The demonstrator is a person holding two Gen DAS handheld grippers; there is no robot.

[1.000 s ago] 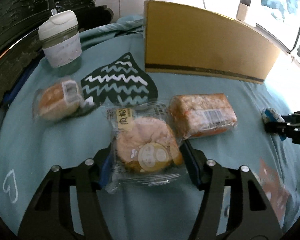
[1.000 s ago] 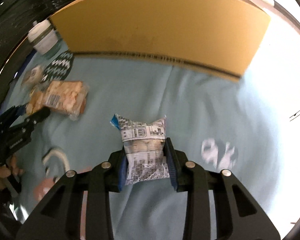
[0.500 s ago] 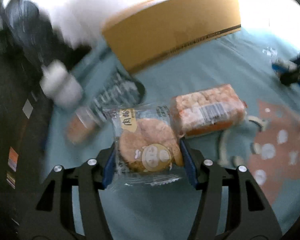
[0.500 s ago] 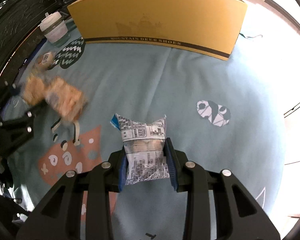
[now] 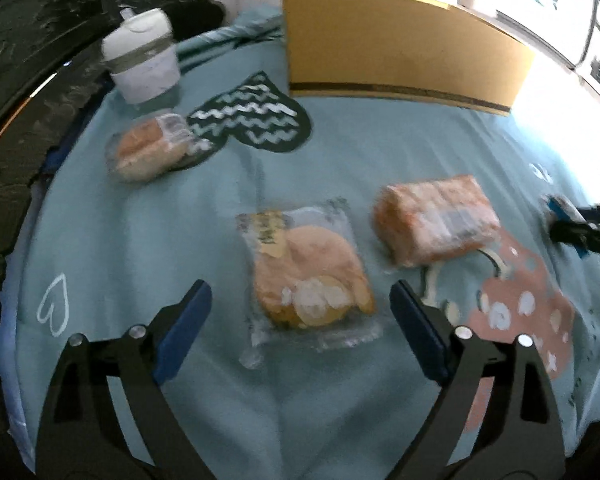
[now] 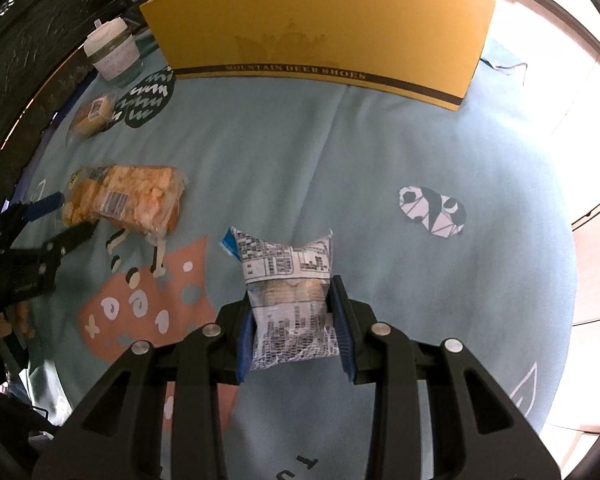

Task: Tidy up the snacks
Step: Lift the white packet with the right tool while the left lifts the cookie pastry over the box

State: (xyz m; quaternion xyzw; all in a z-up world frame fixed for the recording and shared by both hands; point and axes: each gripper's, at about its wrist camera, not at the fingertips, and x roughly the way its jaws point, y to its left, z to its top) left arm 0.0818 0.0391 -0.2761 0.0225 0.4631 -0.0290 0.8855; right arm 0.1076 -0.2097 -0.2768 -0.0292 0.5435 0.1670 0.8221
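Left tool just popped its jaws apart, so the round cake pack lies loose on the table between them, dropped beside the orange pack. Right tool is clamped on the printed pack.

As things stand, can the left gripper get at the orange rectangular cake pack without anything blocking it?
Probably yes. The left gripper has just been opening, pads clear of the round cake pack between them. The orange cake pack lies just beyond and to one side on open cloth, nothing on it.
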